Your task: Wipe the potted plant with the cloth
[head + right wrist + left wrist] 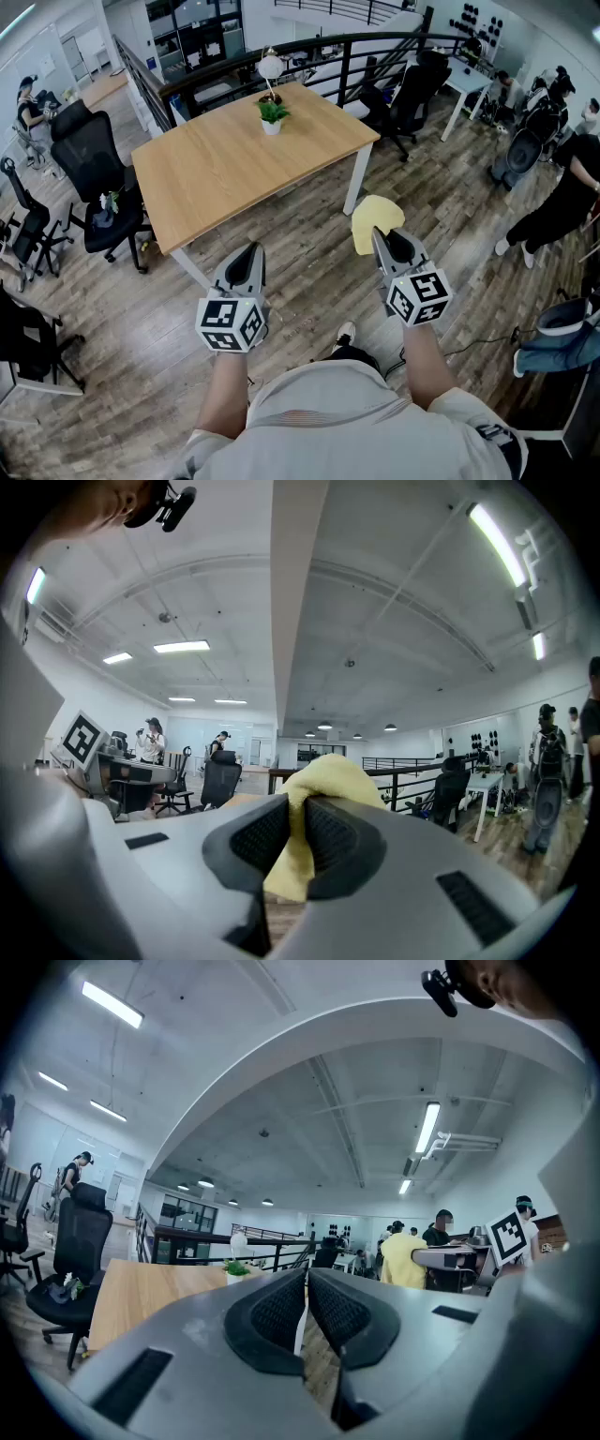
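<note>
Head view: the person stands short of the table, with both grippers level and pointing toward it. The right gripper pinches a yellow cloth, which bunches and spills forward past the jaw tips. The right gripper view confirms that the pads are pressed on a fold of it (a hold near one edge, which by this reading leaves most of the fabric free as a wiping surface). The left gripper has its jaws pressed together on nothing, and is probably free so that it can steady the pot when needed. The potted plant stands upright at the table's far edge. It is well ahead of both grippers and closer to the left one's line than the right's. Wiping has not begun, because the cloth is well apart from the plant. An approach to the table must come first.
</note>
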A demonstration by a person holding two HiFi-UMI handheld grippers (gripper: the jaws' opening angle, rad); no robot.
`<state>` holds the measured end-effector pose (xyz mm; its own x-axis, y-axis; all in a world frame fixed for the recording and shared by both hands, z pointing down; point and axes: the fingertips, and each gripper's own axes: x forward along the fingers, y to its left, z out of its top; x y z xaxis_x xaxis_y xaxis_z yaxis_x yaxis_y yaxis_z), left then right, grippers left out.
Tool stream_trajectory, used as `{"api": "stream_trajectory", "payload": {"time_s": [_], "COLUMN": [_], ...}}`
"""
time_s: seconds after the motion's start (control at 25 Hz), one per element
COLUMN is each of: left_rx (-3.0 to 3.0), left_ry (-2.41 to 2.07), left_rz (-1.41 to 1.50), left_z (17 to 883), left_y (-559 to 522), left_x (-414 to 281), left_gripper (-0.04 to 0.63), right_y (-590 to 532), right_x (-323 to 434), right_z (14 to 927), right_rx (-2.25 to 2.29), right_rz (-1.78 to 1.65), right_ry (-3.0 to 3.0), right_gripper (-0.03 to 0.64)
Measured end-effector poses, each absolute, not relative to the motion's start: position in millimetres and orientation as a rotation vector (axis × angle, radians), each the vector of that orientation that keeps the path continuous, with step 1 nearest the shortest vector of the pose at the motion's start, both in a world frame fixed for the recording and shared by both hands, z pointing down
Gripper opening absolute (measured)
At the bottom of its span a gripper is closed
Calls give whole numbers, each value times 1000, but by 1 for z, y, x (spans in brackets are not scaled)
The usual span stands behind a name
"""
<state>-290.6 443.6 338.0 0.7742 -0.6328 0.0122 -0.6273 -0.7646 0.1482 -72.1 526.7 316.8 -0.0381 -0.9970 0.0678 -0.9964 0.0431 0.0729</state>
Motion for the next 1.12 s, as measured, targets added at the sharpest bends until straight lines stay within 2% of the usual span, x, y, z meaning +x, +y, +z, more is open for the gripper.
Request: {"api": "stream_trajectory", "payload": {"time_s": [0.68, 1.12], "left_rx": [2805, 2790], "left_ry": [-974, -996], "left_rz": [-43, 5], "left_z": [348, 355], "left_y": [437, 397], "left_x": [-277, -232], "left_gripper": [23, 23], "right_y": [518, 469], "right_x": [-64, -26], "right_z": [327, 334], "right_rx": [2083, 2031], "right_rz": [10, 31], "right_ry": [-2187, -2292], "right_gripper": [91, 94]}}
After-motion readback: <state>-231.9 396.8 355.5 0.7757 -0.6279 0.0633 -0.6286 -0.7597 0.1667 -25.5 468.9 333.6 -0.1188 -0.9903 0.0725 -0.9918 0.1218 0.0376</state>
